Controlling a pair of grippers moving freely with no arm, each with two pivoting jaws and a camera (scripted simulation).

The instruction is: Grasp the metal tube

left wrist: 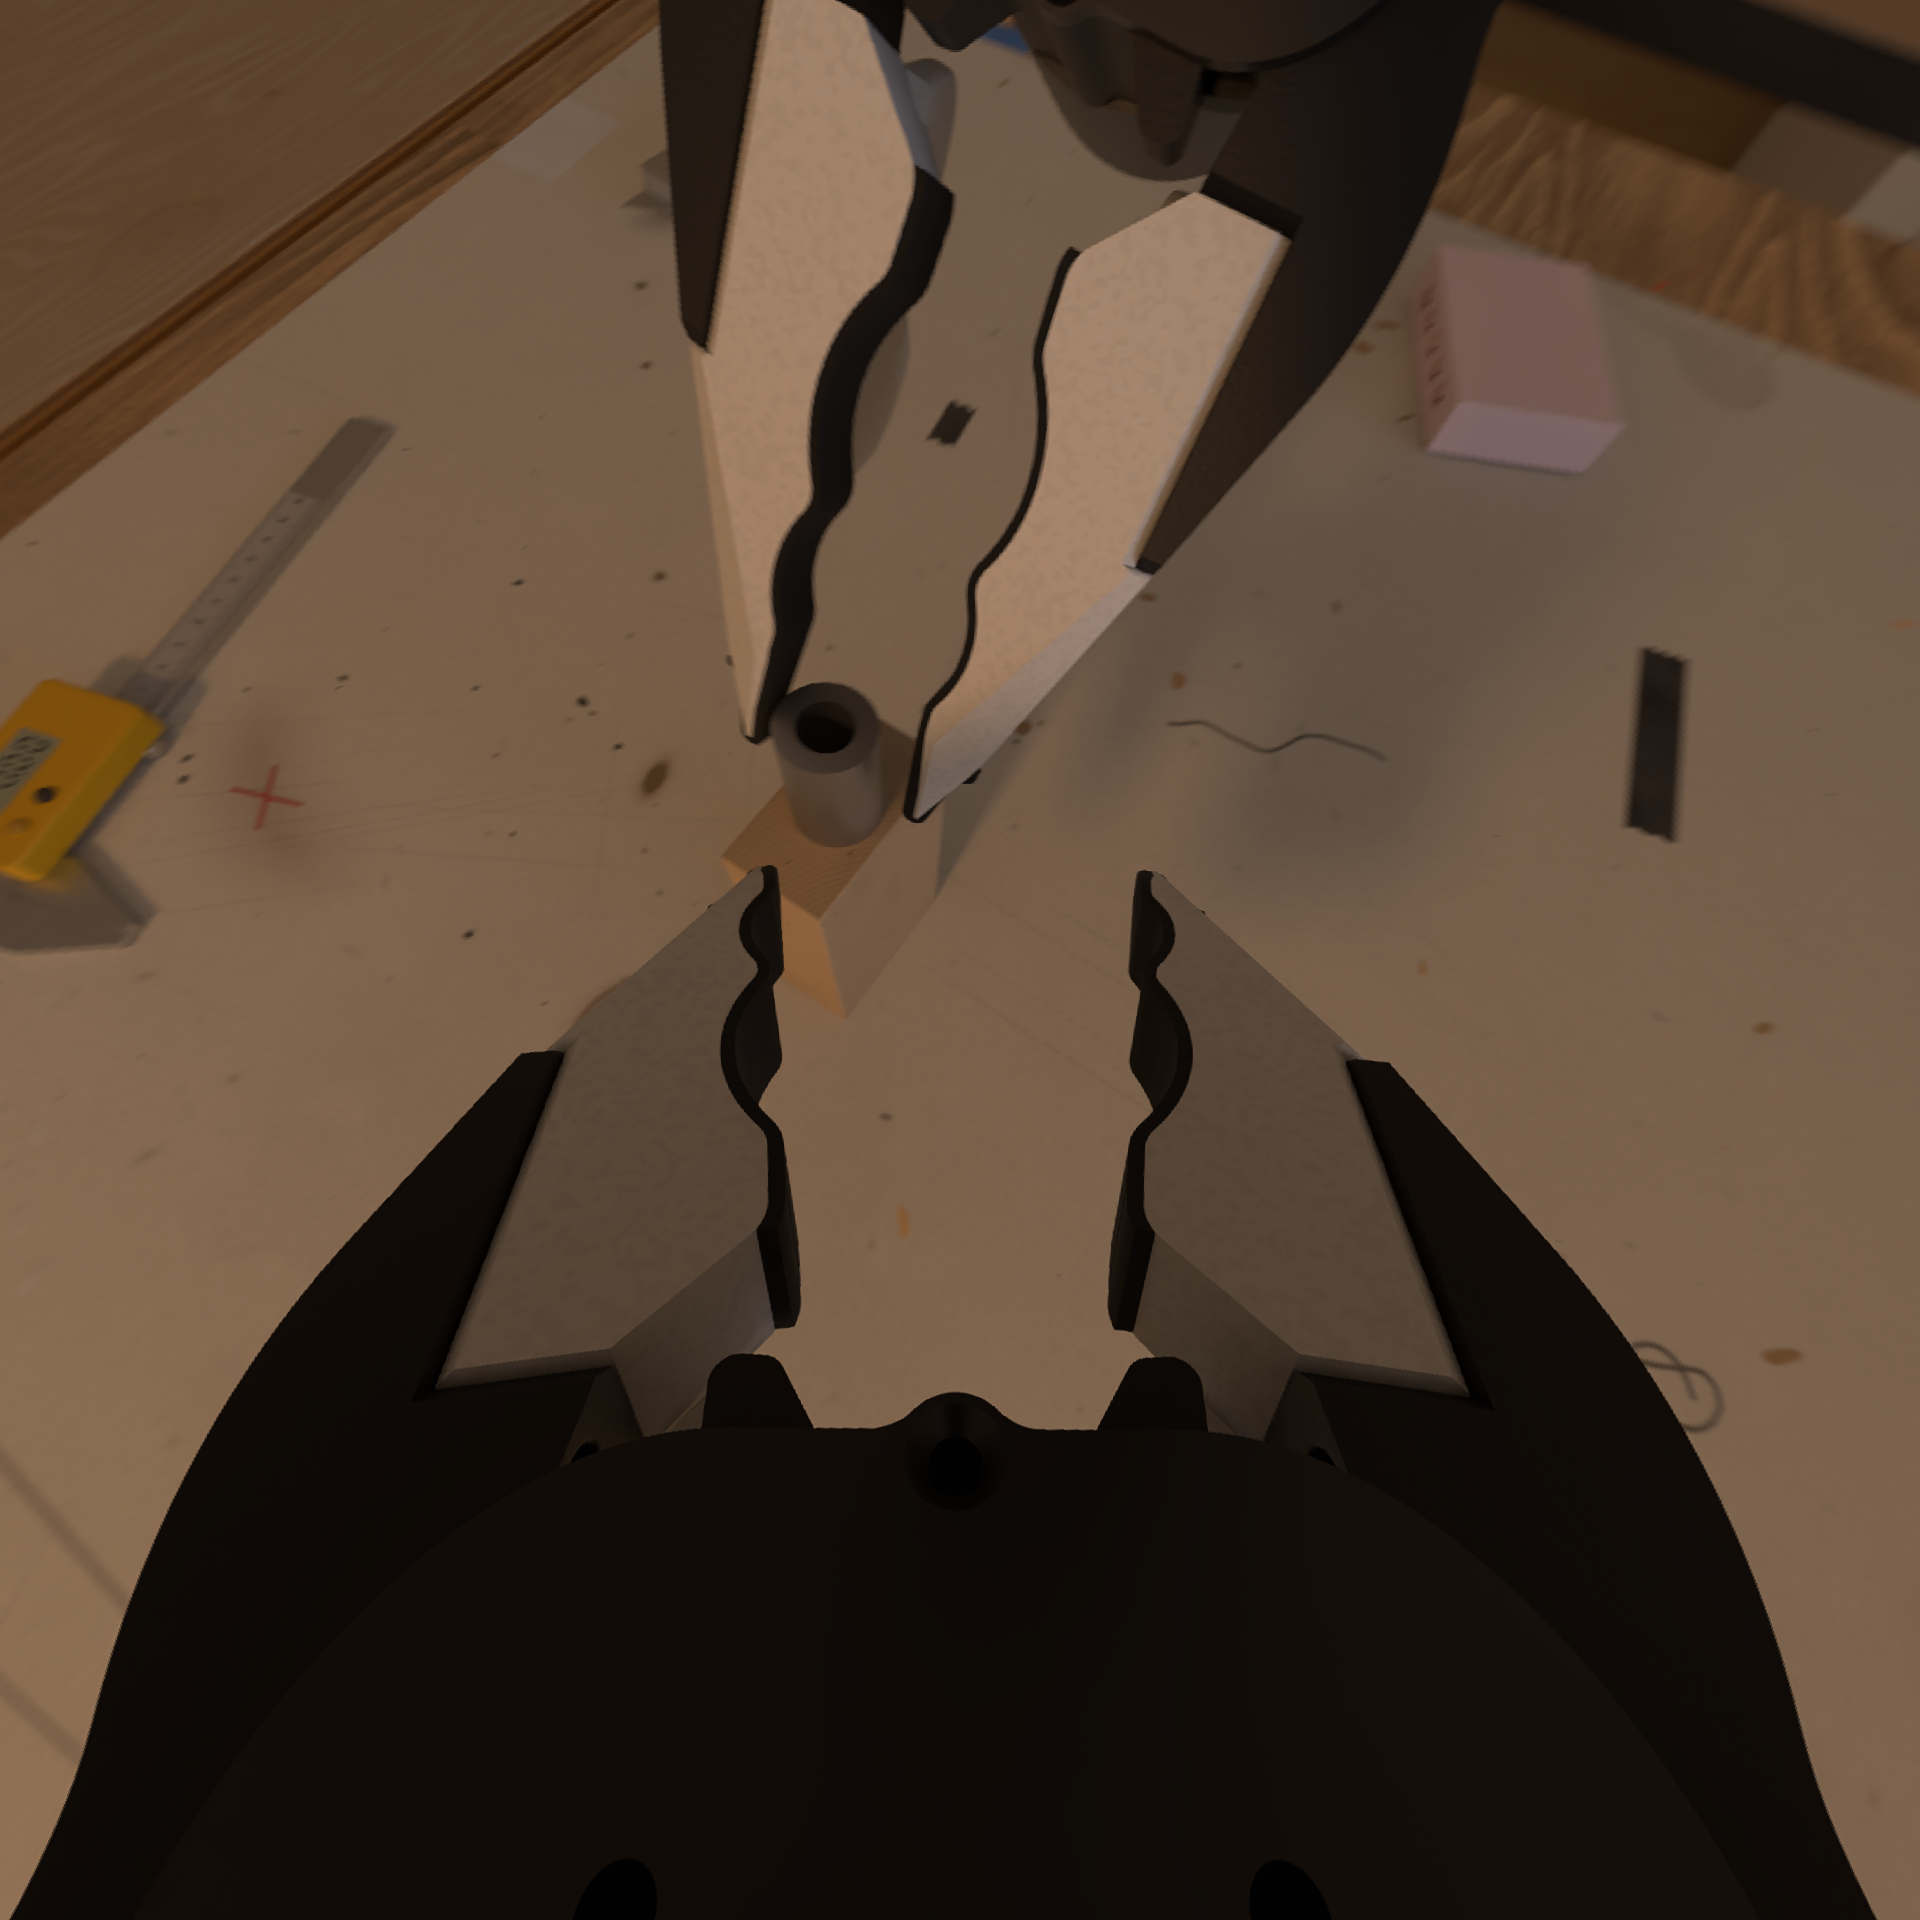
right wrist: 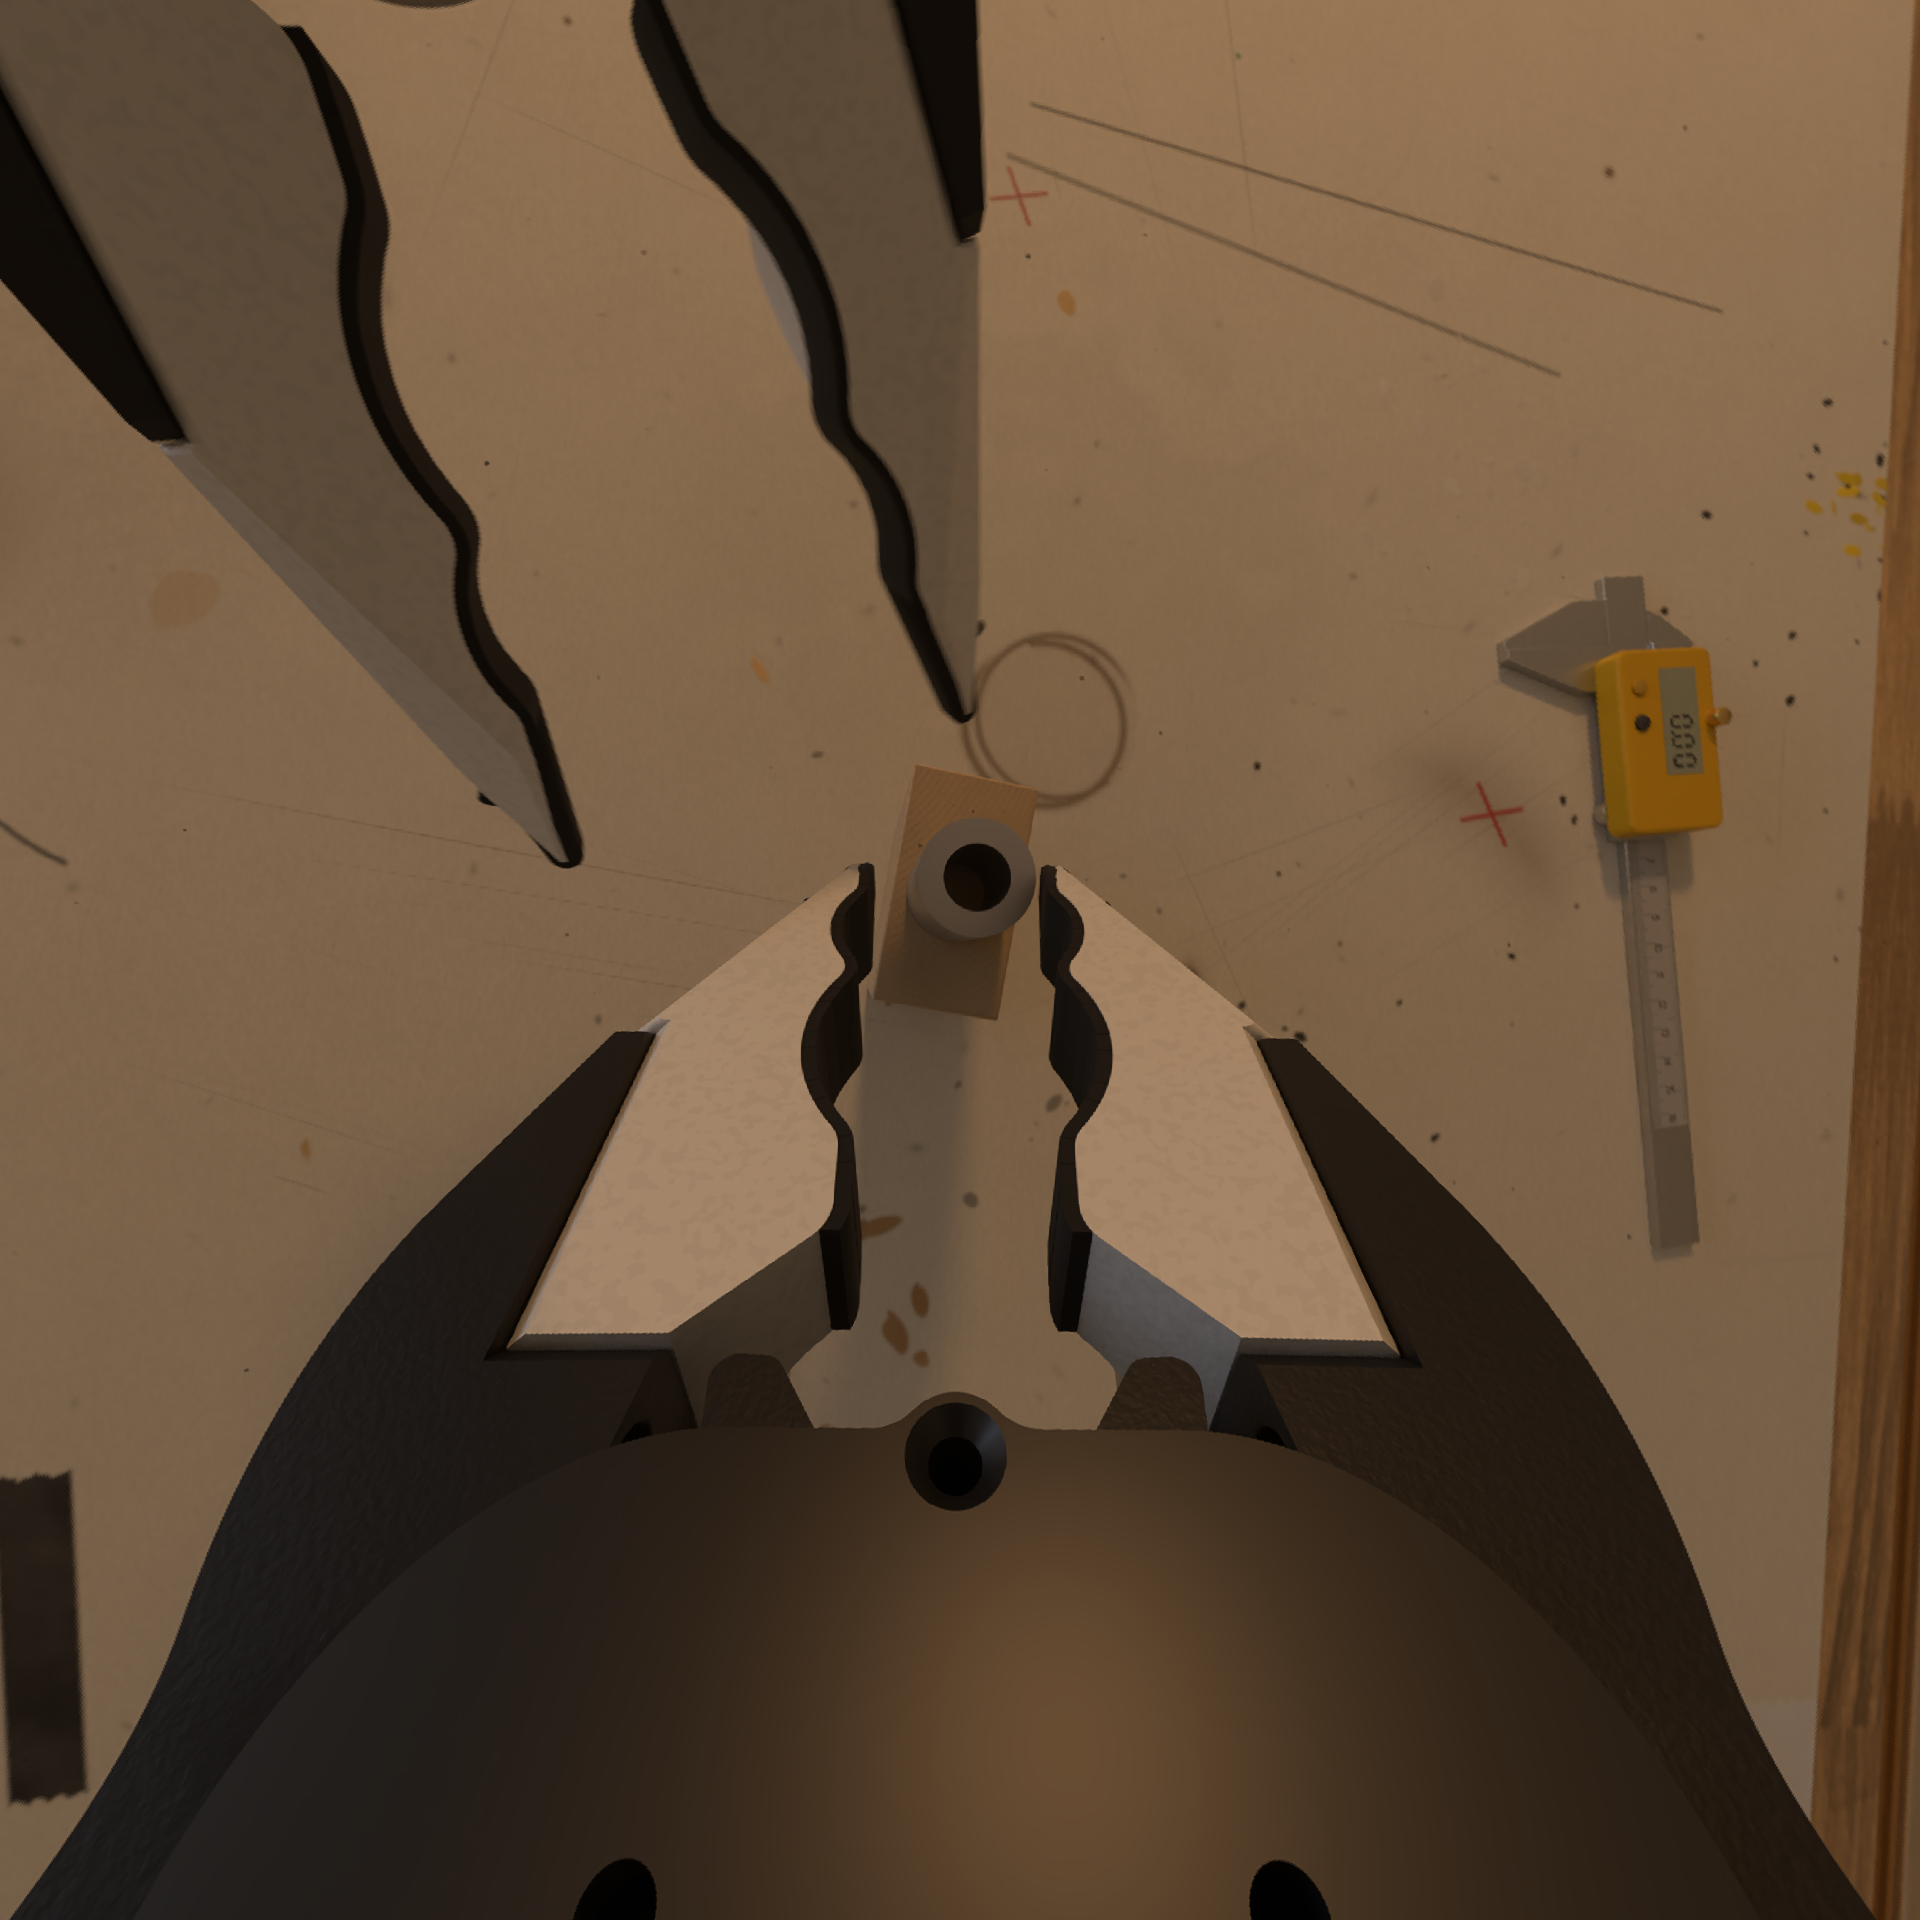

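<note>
A short grey metal tube point(left wrist: 831, 769) stands upright on a small wooden block point(left wrist: 810, 956) on the workbench. My right gripper point(right wrist: 956, 875) reaches down over it, and its two fingertips flank the tube point(right wrist: 975, 878) with small gaps on both sides, the jaws narrowed but not closed. In the left wrist view the right gripper point(left wrist: 840, 769) comes in from the top. My left gripper point(left wrist: 956, 878) is open wide and empty, just short of the block. It also shows at the upper left of the right wrist view point(right wrist: 764, 784).
A yellow digital caliper point(left wrist: 62, 769) point(right wrist: 1657, 743) lies to one side. A pink box point(left wrist: 1517, 364), a black tape strip point(left wrist: 1654, 743) and a wire ring point(right wrist: 1049, 717) lie on the bench. A raised wooden edge point(right wrist: 1870, 1143) borders the bench.
</note>
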